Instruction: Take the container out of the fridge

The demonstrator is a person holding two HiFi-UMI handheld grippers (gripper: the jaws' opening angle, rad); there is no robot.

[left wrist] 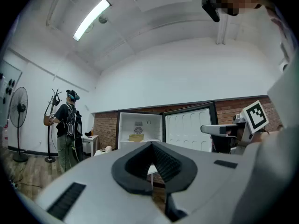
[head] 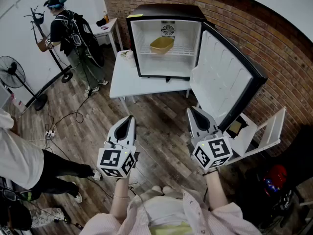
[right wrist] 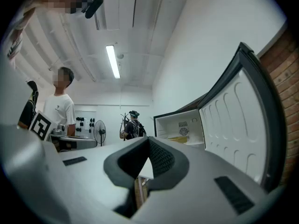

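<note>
1. Because the fridge (head: 166,40) stands on the white table (head: 128,82) with its door (head: 222,80) swung wide to the person's right, the way inside is clear and opening it is no longer a step to do.
2. The container (head: 162,44), a shallow yellowish tray, sits on the wire shelf (head: 183,50) in the upper half of the cabinet, below the round fan grille on the back wall. Nothing touches it. The reach, the grip and the lift out all seem to remain, so the task looks barely begun.
3. The person holds both tools low in front of the body, over the wooden floor (head: 156,126) and well apart from the fridge. They are side by side, and their noses point forward and up toward the open cabinet. The left gripper (head: 129,118) hangs short of the table's near edge. The right gripper (head: 191,111) hangs just beside the lower corner of the open door.
4. Each gripper's own view shows its dark pads brought together, with the tips meeting and nothing between them. By that reading, either pair would have to part before it could take the container's rim.
</note>
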